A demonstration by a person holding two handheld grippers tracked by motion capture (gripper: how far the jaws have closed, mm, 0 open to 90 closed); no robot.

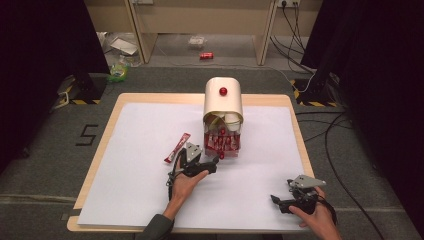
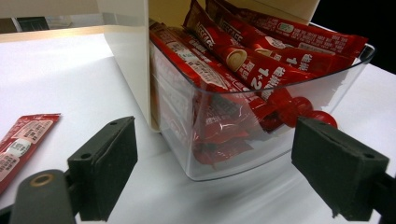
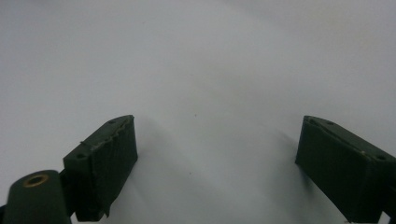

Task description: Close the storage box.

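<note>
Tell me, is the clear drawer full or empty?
Full. Red sachets pile up to the rim of the clear drawer, right before the open left gripper.

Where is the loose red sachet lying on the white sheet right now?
In the high view, the loose red sachet lies flat left of the clear dispenser tray, just beyond the left gripper.

Recording lab: black curtains [image 1: 45, 55], hazard-taped stand feet [image 1: 82, 95], trailing cables [image 1: 330, 145], taped "5" floor marker [image 1: 86, 135].

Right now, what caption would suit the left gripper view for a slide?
Open left gripper facing a clear drawer of red sachets; one loose sachet lies apart.
</note>
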